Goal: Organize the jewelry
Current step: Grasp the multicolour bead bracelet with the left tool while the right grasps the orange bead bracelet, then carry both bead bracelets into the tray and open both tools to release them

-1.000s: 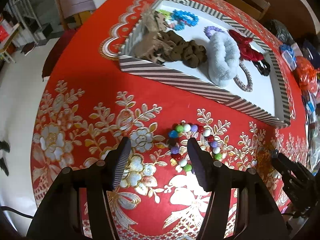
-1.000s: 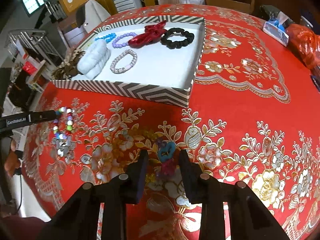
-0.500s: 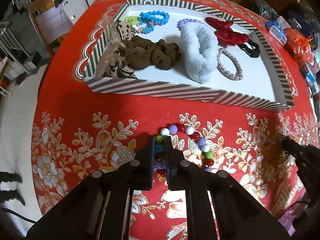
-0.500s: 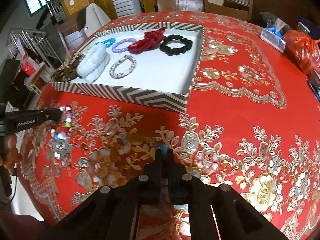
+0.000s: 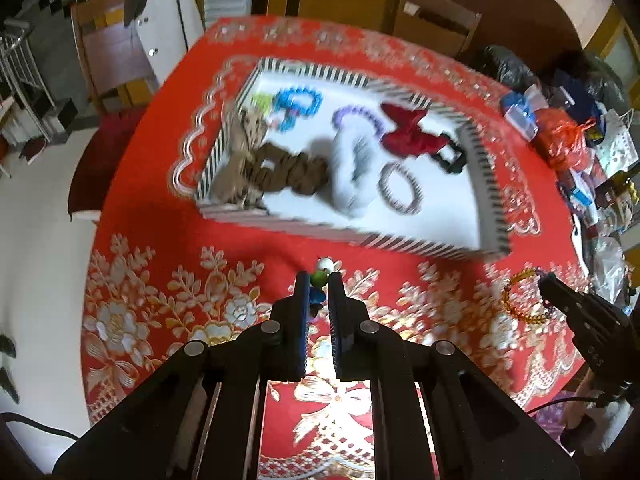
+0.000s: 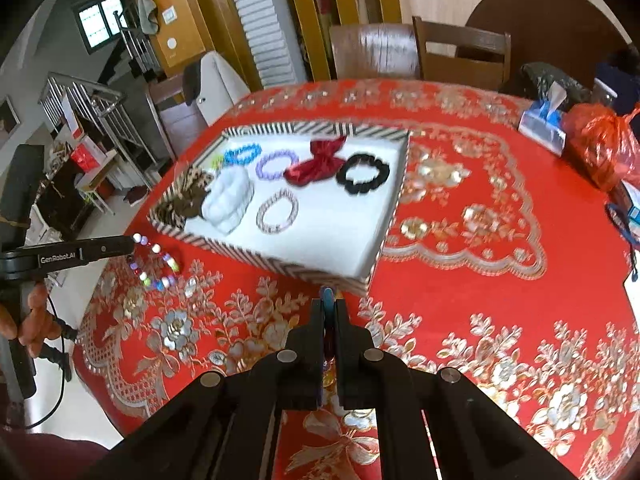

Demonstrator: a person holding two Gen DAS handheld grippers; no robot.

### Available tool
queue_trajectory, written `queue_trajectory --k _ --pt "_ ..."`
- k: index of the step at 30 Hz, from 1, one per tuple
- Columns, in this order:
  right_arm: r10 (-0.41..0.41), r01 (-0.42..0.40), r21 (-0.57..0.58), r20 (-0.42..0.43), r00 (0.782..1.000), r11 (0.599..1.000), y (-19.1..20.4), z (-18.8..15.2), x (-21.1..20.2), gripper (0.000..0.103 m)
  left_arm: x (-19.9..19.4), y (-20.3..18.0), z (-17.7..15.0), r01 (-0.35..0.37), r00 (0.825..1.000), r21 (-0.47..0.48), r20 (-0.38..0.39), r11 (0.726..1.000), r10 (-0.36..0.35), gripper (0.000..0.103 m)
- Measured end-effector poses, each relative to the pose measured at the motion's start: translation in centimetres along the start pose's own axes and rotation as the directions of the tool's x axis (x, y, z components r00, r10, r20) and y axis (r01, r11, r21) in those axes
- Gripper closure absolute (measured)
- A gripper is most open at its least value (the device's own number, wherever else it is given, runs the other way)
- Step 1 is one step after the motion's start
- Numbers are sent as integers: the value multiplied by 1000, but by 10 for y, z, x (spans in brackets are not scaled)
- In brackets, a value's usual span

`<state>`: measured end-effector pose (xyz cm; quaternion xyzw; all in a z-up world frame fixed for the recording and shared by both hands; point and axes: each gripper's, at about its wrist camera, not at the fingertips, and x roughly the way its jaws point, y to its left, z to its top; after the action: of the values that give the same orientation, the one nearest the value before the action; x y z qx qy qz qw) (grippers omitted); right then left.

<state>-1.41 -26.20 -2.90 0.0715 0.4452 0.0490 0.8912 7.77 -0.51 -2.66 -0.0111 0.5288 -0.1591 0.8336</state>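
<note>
My left gripper [image 5: 319, 280] is shut on a bracelet of many-coloured beads [image 5: 320, 278], lifted off the red flowered tablecloth. From the right wrist view this bracelet [image 6: 154, 264] hangs in a loop from the left gripper [image 6: 130, 245]. My right gripper [image 6: 328, 305] is shut on an amber bead bracelet with a blue charm [image 6: 328, 295]. In the left wrist view it [image 5: 520, 296] dangles from the right gripper [image 5: 546, 282]. Beyond both stands the striped tray [image 5: 340, 236] [image 6: 280, 265], holding scrunchies, a red bow [image 6: 316, 162] and other bracelets.
Inside the tray lie brown scrunchies [image 5: 288, 170], a white fluffy scrunchie [image 6: 230, 200], a black scrunchie [image 6: 362, 174] and a silver bracelet [image 6: 278, 212]. Plastic bags [image 6: 600, 148] and a tissue pack [image 6: 542, 126] crowd the table's far right. Wooden chairs [image 6: 460, 56] stand behind the table.
Both grippers closed on their bracelets on the cloth and then rose, lifting them; the tray now looks farther off and lower in both views.
</note>
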Motion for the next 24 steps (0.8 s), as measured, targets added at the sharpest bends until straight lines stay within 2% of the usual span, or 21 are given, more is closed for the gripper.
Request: queue_trajectory --k 7,13,19,22,24 --pt "3 -3 -20 45 999 1000 -3 20 -14 99 -25 -19 19 -7 998 41 64 999 5 96" --pt "1 2 -46 77 997 999 -2 49 -14 99 -24 -51 37 -5 996 111 87 994 -5 96" --pt "15 -13 -34 72 997 999 -5 76 2 99 1 -89 52 32 997 168 59 985 -43 96" --pt "24 -22 -34 47 999 999 -5 85 17 99 18 -102 57 95 995 166 25 982 -101 96" --pt "29 -28 -36 27 999 999 -4 92 29 99 29 -105 59 109 994 160 8 981 -112 96"
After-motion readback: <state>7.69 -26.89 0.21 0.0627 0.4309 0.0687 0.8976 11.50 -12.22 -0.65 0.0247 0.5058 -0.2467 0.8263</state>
